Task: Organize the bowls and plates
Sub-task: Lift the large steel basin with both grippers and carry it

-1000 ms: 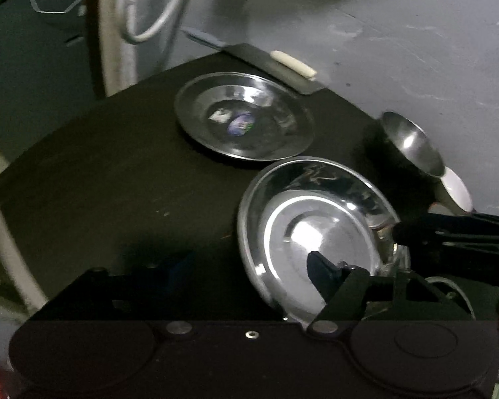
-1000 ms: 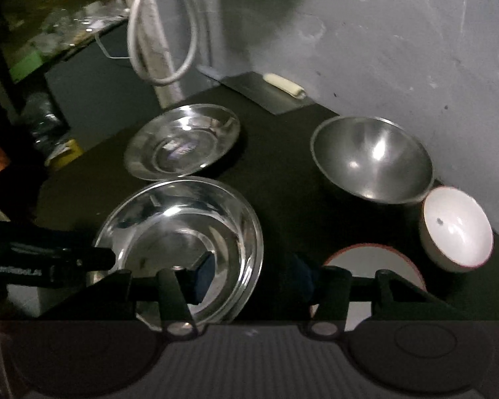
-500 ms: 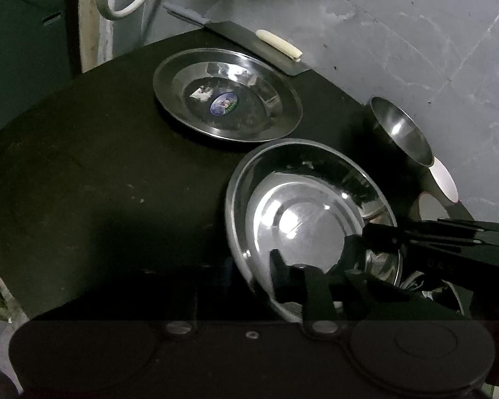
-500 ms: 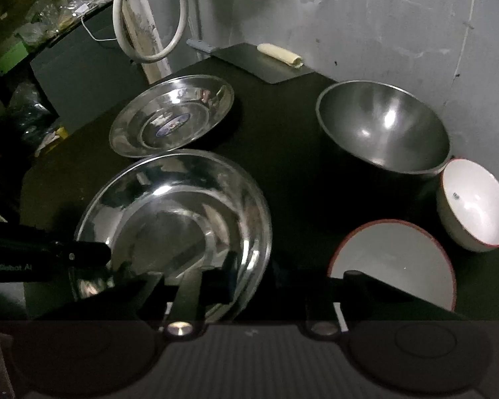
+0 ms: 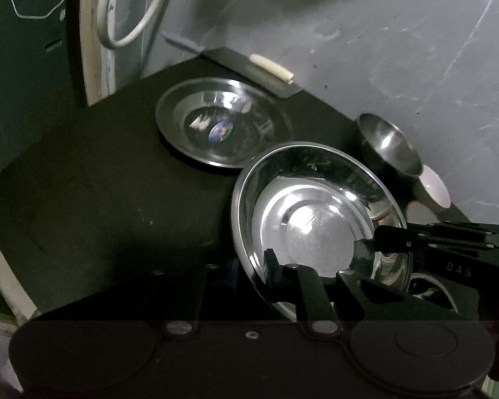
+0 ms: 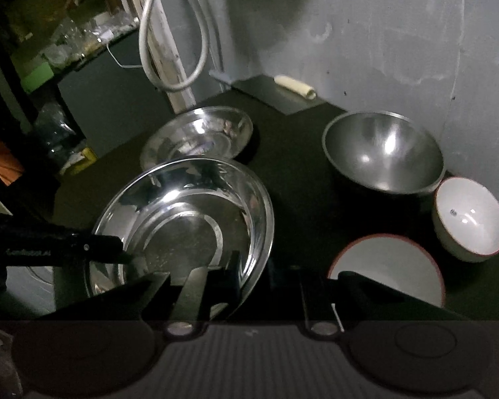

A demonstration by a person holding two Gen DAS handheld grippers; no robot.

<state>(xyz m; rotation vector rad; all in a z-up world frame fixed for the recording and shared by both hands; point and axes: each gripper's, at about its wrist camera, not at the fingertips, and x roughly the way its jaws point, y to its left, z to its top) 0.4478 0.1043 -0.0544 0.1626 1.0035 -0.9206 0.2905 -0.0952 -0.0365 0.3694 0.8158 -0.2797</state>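
A large shiny steel plate [image 5: 316, 219] [image 6: 183, 219] is at the near middle of the black table [image 5: 99, 183]. My left gripper [image 5: 252, 272] pinches its near left rim and my right gripper [image 6: 252, 271] pinches its near right rim. Both sets of jaws are still closing, with the rim between the pads. Each gripper shows in the other's view, across the plate. Behind it lies a second steel plate [image 5: 219, 123] [image 6: 199, 133] with a sticker in it. The held plate's far edge overlaps it in the right wrist view.
A deep steel bowl [image 6: 382, 153] stands at the right by the grey wall. Beside it are a white red-rimmed bowl [image 6: 469, 216] and a white red-rimmed plate [image 6: 389, 259]. A cleaver [image 5: 249, 66] lies at the far edge. A white cable [image 6: 169, 33] hangs behind.
Both grippers went from open around the big plate's rim to closed on it. In the right wrist view the plate now sits higher and covers part of the far plate.
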